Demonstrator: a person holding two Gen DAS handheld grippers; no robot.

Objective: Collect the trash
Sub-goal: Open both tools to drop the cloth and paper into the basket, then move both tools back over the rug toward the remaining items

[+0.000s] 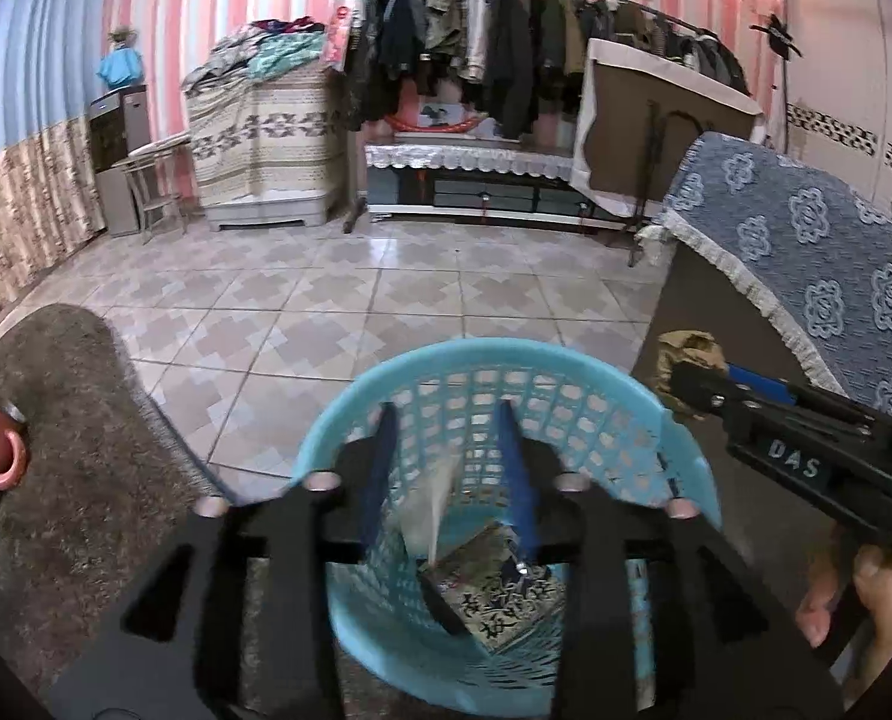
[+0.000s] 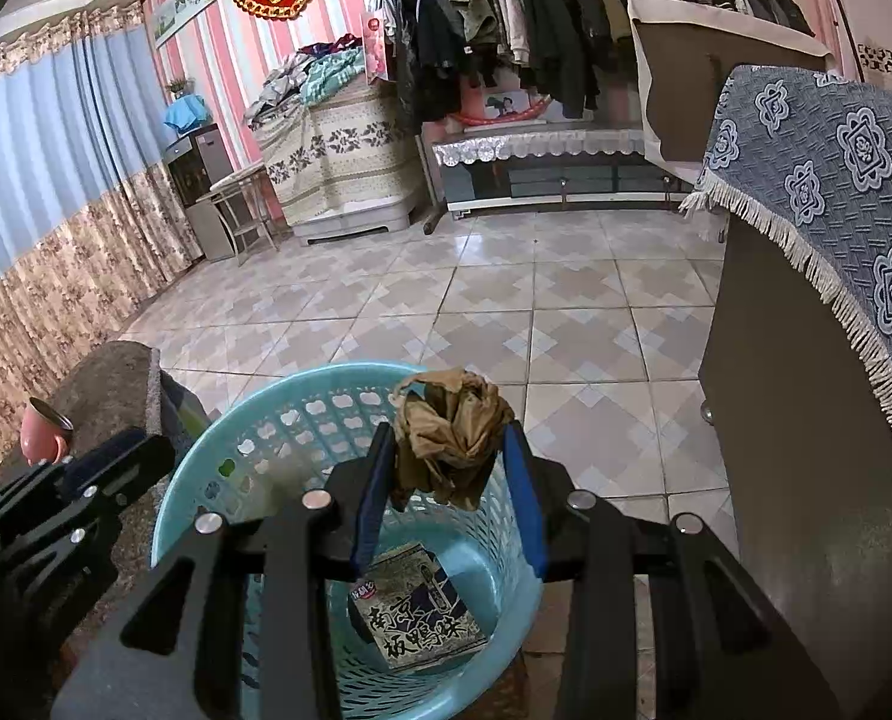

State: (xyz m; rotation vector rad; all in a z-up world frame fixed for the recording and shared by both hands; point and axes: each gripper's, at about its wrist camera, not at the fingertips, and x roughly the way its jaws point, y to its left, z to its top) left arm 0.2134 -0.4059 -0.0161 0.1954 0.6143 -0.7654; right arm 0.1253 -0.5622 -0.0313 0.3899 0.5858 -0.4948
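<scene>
A light blue plastic basket (image 1: 691, 468) stands right below both grippers, with a printed food packet (image 1: 499, 600) lying on its bottom. My left gripper (image 1: 446, 408) hangs open over the basket. A pale, blurred scrap (image 1: 431, 504) is between its blue pads without touching them. My right gripper (image 2: 448, 429) is shut on a crumpled brown wad (image 2: 451, 414) just above the basket rim (image 2: 206, 456). The same packet (image 2: 422, 612) shows in the right wrist view. Each gripper shows in the other's view: the right gripper (image 1: 691, 381) beside the rim and the left gripper (image 2: 146, 450) at the left.
A brown textured surface (image 1: 74, 420) lies left of the basket, with a pink cup (image 2: 41, 438) on it. A dark cabinet under a blue patterned cloth (image 2: 835, 180) stands close on the right. Tiled floor (image 2: 446, 300) stretches ahead to a clothes rack (image 2: 535, 30).
</scene>
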